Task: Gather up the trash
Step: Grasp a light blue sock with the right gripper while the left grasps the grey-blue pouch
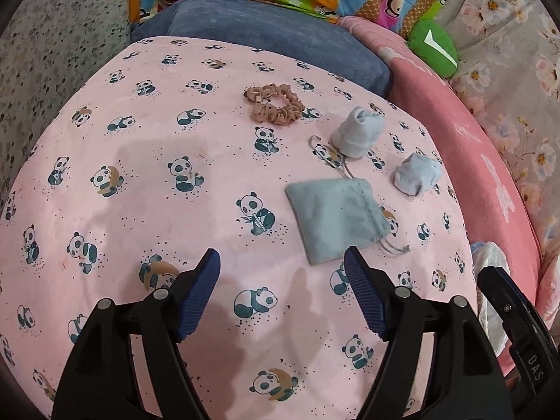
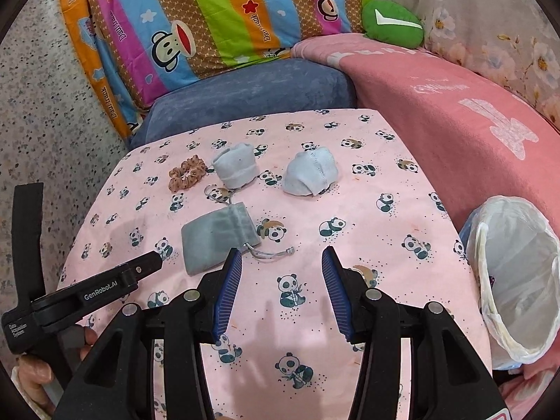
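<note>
On the pink panda sheet [image 1: 140,192] lie a grey drawstring pouch [image 1: 336,220] [image 2: 217,238], two balled pale-blue socks [image 1: 360,131] [image 1: 416,173] [image 2: 234,168] [image 2: 309,173] and a tan scrunchie [image 1: 274,103] [image 2: 183,173]. My left gripper [image 1: 281,273] is open and empty, hovering just short of the pouch. My right gripper [image 2: 281,266] is open and empty, to the right of the pouch. A small bin lined with a white bag [image 2: 514,280] stands at the sheet's right edge; it also shows in the left wrist view [image 1: 490,273].
A blue cushion [image 2: 252,91] and a striped monkey-print pillow [image 2: 210,17] lie beyond the sheet. A pink blanket [image 2: 455,115] and a green plush [image 2: 392,24] are to the right. The left tool's body [image 2: 87,294] shows at lower left of the right wrist view.
</note>
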Demonstrator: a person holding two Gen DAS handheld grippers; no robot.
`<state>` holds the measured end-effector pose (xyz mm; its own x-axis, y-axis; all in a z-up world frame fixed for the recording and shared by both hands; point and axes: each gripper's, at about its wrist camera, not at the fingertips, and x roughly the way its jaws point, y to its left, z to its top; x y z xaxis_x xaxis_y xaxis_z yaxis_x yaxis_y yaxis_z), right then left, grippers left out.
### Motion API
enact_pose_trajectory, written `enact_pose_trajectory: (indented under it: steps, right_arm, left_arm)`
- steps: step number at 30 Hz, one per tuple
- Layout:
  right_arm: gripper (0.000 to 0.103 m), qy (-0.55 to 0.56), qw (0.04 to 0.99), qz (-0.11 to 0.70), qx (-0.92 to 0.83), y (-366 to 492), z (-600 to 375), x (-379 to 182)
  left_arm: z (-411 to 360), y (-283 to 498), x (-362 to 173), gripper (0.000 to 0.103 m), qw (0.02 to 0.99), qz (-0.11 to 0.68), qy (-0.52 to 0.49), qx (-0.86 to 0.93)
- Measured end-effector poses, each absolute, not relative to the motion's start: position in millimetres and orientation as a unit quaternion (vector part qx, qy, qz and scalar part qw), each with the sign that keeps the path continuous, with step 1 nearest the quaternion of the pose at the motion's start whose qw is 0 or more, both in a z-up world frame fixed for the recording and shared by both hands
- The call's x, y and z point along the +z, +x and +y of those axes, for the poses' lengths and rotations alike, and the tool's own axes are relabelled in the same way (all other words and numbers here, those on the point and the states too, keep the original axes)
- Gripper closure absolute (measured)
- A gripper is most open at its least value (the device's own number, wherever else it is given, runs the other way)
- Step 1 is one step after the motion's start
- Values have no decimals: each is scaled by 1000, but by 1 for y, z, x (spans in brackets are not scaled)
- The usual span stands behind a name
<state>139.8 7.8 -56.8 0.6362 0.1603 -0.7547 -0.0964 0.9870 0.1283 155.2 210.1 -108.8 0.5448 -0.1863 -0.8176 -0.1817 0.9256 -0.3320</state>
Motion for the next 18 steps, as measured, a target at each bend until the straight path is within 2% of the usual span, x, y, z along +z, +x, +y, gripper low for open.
enact_pose_trajectory:
  steps: [10,15,17,18]
  right_arm:
    - [52,38,898,434,67,177,12,-80]
    - [52,38,895,441,64,198,12,-91]
    - [52,39,893,443,63,205,11,-95]
    - [52,40,893,444,63,208,11,-97]
  left_arm:
    - [193,193,-137,32,841,505,-194,-15]
    - [170,208,-138,32,855,498,-145,-21]
    - [162,212,-138,43,858,496,-131,-23]
    - [159,214,-138,53,861,493,-121,-24]
